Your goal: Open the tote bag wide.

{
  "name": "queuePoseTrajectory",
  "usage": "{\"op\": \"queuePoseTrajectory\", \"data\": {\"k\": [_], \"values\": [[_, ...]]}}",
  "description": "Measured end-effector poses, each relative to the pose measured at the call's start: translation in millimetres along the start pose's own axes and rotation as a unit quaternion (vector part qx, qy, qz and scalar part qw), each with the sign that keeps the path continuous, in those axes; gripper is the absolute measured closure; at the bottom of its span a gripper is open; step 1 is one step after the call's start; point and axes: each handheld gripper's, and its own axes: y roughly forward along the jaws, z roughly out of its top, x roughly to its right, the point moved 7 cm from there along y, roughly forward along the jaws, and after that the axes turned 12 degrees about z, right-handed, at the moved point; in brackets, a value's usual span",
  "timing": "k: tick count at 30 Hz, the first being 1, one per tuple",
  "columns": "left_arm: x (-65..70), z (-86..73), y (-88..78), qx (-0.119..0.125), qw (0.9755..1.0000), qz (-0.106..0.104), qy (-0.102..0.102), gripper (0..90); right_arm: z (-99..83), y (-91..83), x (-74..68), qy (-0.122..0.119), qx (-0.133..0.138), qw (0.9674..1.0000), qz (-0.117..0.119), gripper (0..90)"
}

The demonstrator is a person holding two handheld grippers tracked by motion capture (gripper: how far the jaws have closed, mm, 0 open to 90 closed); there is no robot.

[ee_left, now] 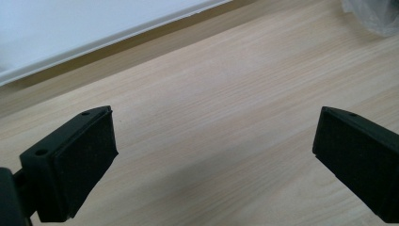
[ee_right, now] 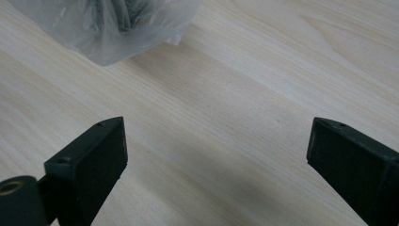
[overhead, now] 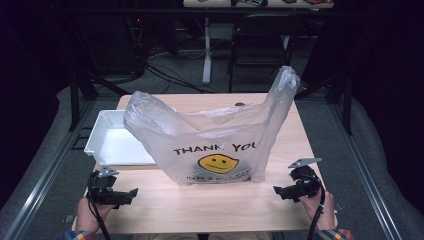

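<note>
High view: a flimsy plastic bag (overhead: 220, 140) is standing mid-bench (overhead: 210, 205), handles up; it likely crumples, so grip a handle. Left gripper view: the left hand-held gripper (ee_left: 214, 165) is gaping, empty. Right gripper view: the right hand-held gripper (ee_right: 216, 169) is gaping near the bag's corner.

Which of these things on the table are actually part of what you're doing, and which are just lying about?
In use:
- plastic bag, standing open between the two tools
- left hand-held gripper, open, empty
- right hand-held gripper, open, empty

Probably just nearby:
- white tray, beside the bag
- chair, behind the table
</note>
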Motion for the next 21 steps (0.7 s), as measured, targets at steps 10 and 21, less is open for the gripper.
{"op": "queuePoseTrajectory", "data": {"k": [10,21], "values": [[8.7,5.2,-7.3,0.012,0.9998,-0.014,0.008,0.4,2.9,-5.4,-4.6,-0.008,-0.001,1.0,-0.004,8.6],[30.9,16.8,-19.2,0.043,0.9981,-0.04,0.018,3.1,11.9,-9.2,-19.1,-0.016,0.022,0.9996,0.013,13.9]]}}
